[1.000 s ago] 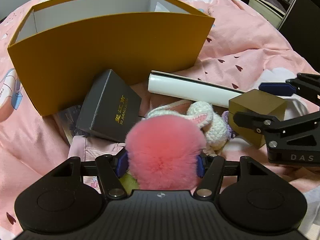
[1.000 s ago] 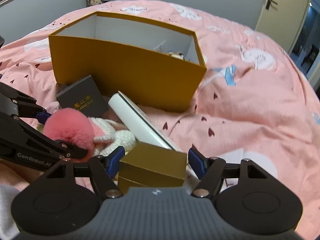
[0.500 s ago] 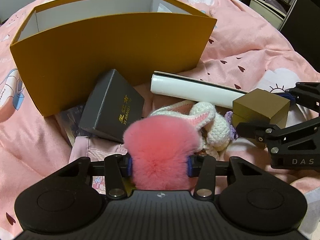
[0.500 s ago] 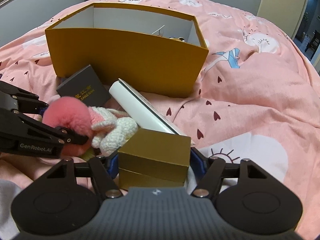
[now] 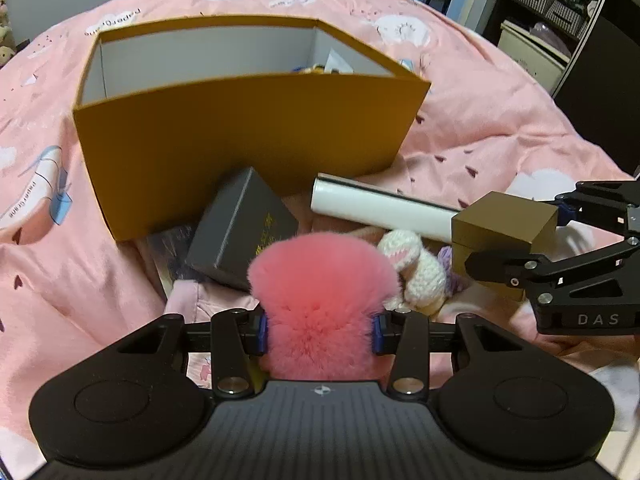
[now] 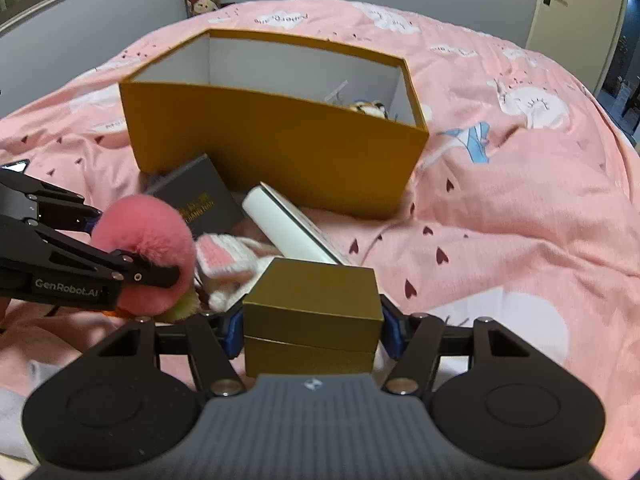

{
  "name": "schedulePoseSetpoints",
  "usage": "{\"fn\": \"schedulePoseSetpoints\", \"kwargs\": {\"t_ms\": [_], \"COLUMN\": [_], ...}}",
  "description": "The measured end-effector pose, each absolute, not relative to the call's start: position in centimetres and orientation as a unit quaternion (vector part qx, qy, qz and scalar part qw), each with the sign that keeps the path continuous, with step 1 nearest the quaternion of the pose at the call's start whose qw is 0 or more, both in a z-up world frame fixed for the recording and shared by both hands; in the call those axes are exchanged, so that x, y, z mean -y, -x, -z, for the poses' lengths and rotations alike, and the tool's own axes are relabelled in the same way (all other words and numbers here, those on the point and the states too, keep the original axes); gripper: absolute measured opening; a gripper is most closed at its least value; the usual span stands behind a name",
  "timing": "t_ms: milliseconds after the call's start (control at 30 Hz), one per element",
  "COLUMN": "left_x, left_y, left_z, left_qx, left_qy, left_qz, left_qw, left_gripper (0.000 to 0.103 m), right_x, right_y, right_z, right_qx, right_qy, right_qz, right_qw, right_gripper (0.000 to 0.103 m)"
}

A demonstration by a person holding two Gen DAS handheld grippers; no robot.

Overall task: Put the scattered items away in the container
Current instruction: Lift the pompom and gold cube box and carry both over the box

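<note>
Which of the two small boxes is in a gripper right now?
The gold box, clamped in the right gripper. The dark grey box lies loose against the orange container.

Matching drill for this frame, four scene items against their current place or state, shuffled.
1 pink pompom
2 gold box
3 white tube
4 orange container

a open-topped, on the bedspread
b between the right gripper pads
c lying loose beside the dark grey box
d squeezed in the left gripper

Pairs: 1-d, 2-b, 3-c, 4-a
</note>
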State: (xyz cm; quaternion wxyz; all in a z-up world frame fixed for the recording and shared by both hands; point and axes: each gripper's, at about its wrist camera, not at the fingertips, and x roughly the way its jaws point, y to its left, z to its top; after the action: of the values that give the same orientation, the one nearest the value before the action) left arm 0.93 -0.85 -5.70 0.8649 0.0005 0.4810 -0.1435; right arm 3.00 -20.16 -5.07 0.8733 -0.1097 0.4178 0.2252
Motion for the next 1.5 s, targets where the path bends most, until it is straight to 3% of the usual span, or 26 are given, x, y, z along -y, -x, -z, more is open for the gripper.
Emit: {"fn": "schedulePoseSetpoints", "kwargs": {"t_ms": [933,1133,1500], "left_x": [-0.6,-1.3,-4.4], "left_y": [-8.5,-12.9,-19.0], "left_z": [-8.6,-8.1,-2.4], "left_qx": [-0.335,-0.355,-0.422], "left_qy": [-0.033,-0.030,0.013], "left_qz": [0.129,0.108,0.076], "left_qw": [0.933,0.928,0.903], "left_gripper": [0.050,0.050,0.050], "right_x": [16.4,14.1,10.6], "right_y": [-12.2,-16.6,-23.9], "right_z": [-5.8,-5.4,-0.1], "right_qx": [-0.268,-0.285,-0.372], "right_qy": [0.079,0.089,0.116], "right_qz": [-0.346,-0.361,-0.365], "right_qw": [0.896,0.883,0.846], "right_gripper": [0.065,0.065,0.065]}}
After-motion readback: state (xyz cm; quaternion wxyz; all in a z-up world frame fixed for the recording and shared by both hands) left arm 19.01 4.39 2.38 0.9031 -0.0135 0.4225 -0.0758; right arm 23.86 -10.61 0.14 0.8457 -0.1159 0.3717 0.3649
